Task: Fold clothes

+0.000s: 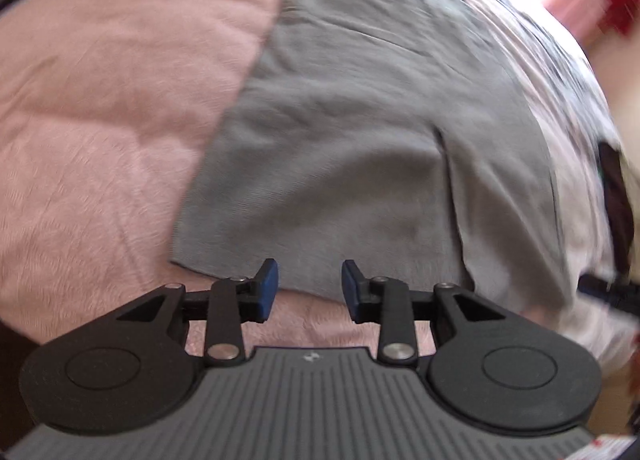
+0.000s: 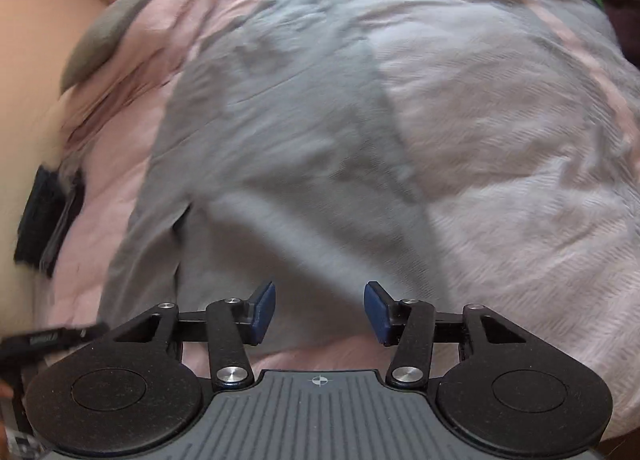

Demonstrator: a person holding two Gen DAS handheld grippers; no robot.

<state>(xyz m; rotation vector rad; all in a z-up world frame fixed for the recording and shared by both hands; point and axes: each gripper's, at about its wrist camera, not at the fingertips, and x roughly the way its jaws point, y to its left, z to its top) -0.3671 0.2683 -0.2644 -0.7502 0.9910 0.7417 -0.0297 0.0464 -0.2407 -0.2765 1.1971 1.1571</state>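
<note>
**A:** Where do we stand with the fold?

**B:** We judge it partly done. The grey garment (image 1: 340, 139) lies flat on the pink bedspread (image 1: 100, 99), and in the right wrist view a layer of it (image 2: 280, 139) looks doubled over, with a diagonal fold line running across. The pictures are blurred, so we cannot tell what kind of garment it is or how many folds it already has.

**A:** And our tools?

**B:** The left tool (image 1: 308, 286) hangs over the garment's near hem with its jaws partly apart and nothing between them. The right tool (image 2: 320, 312) stands wider, also empty, over the near edge of the cloth. So we hold nothing; the garment rests on the bed by itself.

**A:** What is left, then?

**B:** Probably another fold and some smoothing, since wrinkles show towards the far end.

**A:** Edges we could take?

**B:** The near hem sits just ahead of the left tool, and the long left edge lies clean against the bedspread. A flap edge (image 1: 452, 187) runs down the right part.

**A:** Room to move?

**B:** Plenty of bare bedspread on the left. On the right a pale sheet (image 2: 520, 139) lies touching the garment, and a dark object (image 2: 44, 219) sits near the bed's side.
</note>
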